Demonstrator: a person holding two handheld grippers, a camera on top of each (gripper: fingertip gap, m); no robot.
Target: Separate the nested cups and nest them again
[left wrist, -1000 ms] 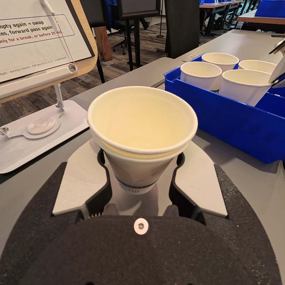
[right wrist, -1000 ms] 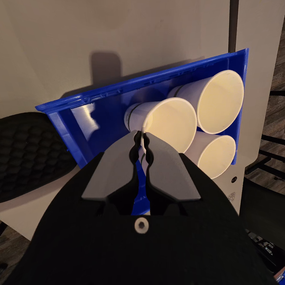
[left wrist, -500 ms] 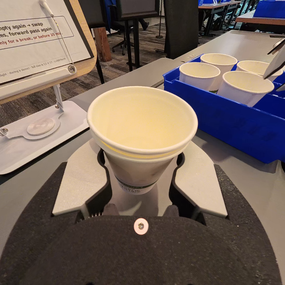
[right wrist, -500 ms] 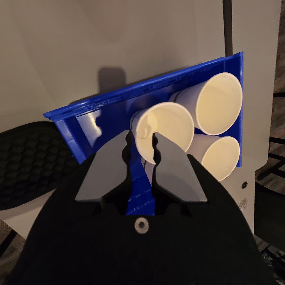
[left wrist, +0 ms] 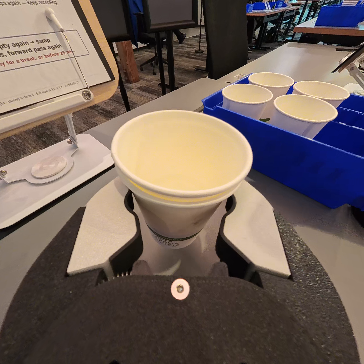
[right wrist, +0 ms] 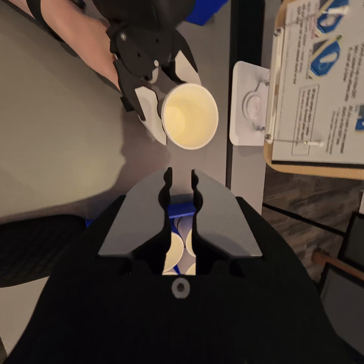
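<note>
Holding a stack of nested cups point(left wrist: 181, 173) upright, left claw point(left wrist: 180, 208) clamped on the cup wall below the two rims, one pale finger at 9 o'clock of the stack and the other at 3 o'clock. Two rolled rims seen one just above the other, with a thin yellow gap between them; green band near the base. Stack at the centre of the left wrist view, over the grey worktop point(left wrist: 295, 65).

At 2 o'clock of the stack, a blue bin point(left wrist: 307, 157) resting on the worktop, with four single cups point(left wrist: 304, 110) standing upright and close together inside. At 10 o'clock, a paper sheet on a wooden board point(left wrist: 98, 39), carried by a white stand point(left wrist: 53, 169) with a flat base on the worktop.

In the right wrist view, looking down from above: right claw point(right wrist: 181, 171) released, a clear gap between its two dark grey fingers point(right wrist: 216, 216), nothing between them. Seen through this gap, at 6 o'clock of the tips, a blue edge of the bin point(right wrist: 181, 209) and parts of cup rims point(right wrist: 174, 252). At 12 o'clock of the tips, well apart, the nested cups point(right wrist: 190, 116) again, mouth open toward the camera, gripped by the left claw point(right wrist: 173, 102), with part of a person's arm point(right wrist: 82, 35) behind at 11 o'clock. Stand and board at 2 o'clock, somewhat blurred.
</note>
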